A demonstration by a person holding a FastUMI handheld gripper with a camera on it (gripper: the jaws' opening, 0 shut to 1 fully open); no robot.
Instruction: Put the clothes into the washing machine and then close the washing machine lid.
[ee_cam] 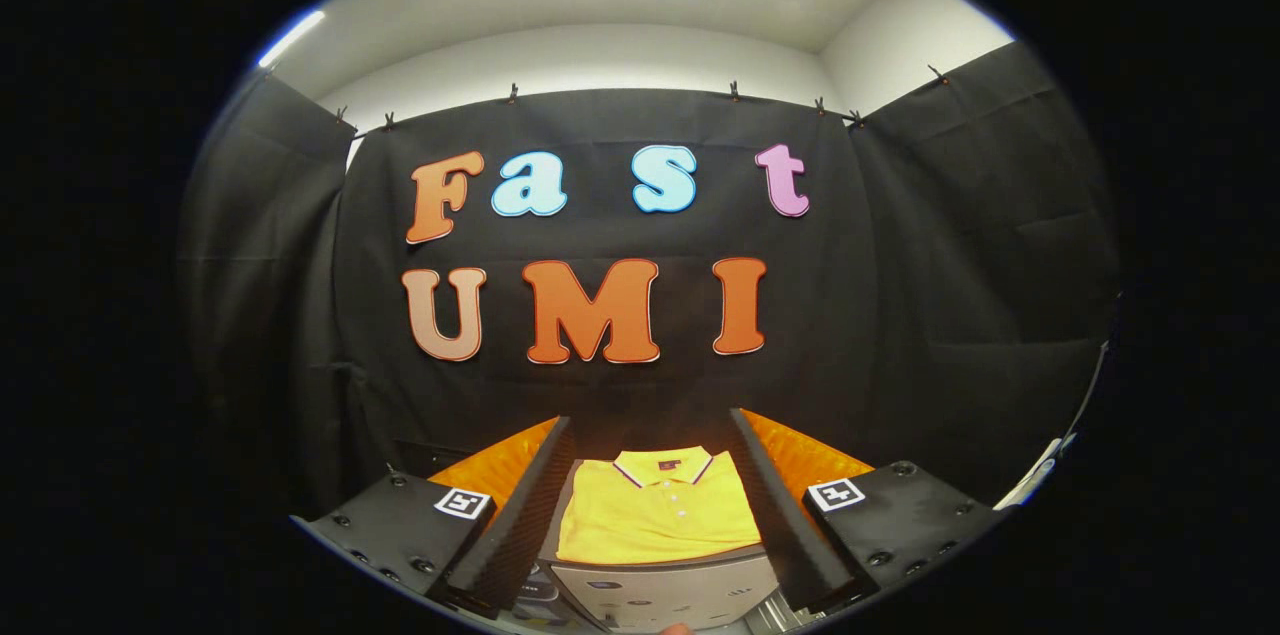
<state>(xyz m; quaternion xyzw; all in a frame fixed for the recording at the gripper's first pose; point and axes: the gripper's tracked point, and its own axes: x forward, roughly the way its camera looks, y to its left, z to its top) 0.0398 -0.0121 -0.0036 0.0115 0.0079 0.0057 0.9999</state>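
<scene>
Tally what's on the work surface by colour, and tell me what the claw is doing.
Yellow: 1, folded polo shirt lying on the machine.
Grey-white: 1, washing machine.
Orange: 1, table cover.
Total: 3.
Claw open, fingers either side of the shirt, not touching it.

Between our ribbed matt black fingers (pixel 515 505) we see a yellow knit-cloth polo shirt (pixel 655 515) on a smooth grey washing machine (pixel 665 590).
</scene>
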